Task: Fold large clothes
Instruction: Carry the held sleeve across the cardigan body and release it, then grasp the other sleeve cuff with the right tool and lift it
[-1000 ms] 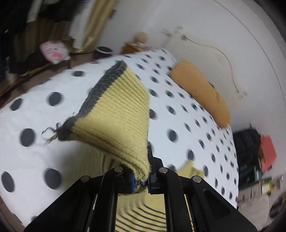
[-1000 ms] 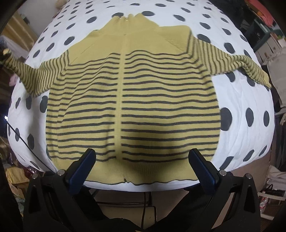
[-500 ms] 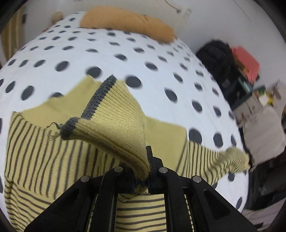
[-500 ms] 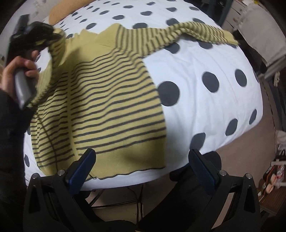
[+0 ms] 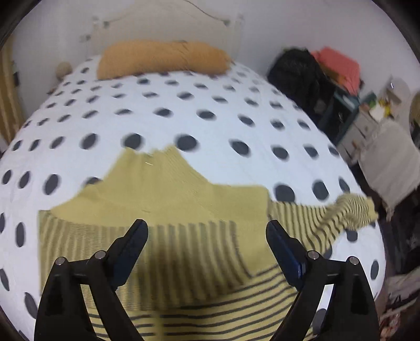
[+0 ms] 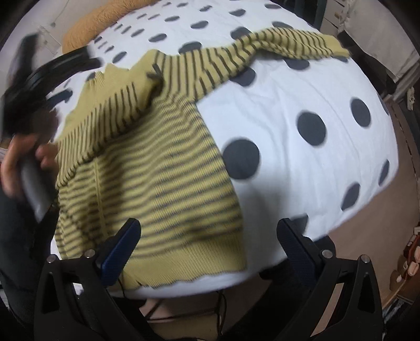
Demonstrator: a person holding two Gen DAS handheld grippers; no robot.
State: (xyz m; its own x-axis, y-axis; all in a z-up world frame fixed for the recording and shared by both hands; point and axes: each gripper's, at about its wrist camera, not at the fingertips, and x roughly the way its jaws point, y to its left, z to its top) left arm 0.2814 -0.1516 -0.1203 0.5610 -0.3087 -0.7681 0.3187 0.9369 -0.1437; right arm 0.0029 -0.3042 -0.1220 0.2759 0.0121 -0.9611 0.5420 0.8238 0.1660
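Note:
A yellow sweater with dark stripes (image 5: 168,188) (image 6: 157,170) lies flat on the dotted bed (image 5: 210,105) (image 6: 288,91). One sleeve (image 5: 157,251) (image 6: 110,110) is folded across its chest. The other sleeve (image 5: 341,212) (image 6: 275,42) stretches out sideways over the cover. My left gripper (image 5: 206,230) hovers above the folded sleeve; its jaws are opening wide and nothing is between them. My right gripper (image 6: 208,225) stands open over the hem (image 6: 189,259) at the bed's near edge, holding nothing. A hand (image 6: 13,162) grips the left tool's handle, blurred.
An orange pillow (image 5: 162,59) lies by the white headboard (image 5: 162,18). A black bag (image 5: 296,73), reddish items (image 5: 338,65) and small drawers (image 5: 365,126) crowd the bed's right side. Brown floor (image 6: 367,223) shows past the bed's corner.
The left gripper carried the sleeve cuff across the sweater, then let go and opened. The sleeve now rests on the chest. The right gripper slid toward the sweater's right hem corner.

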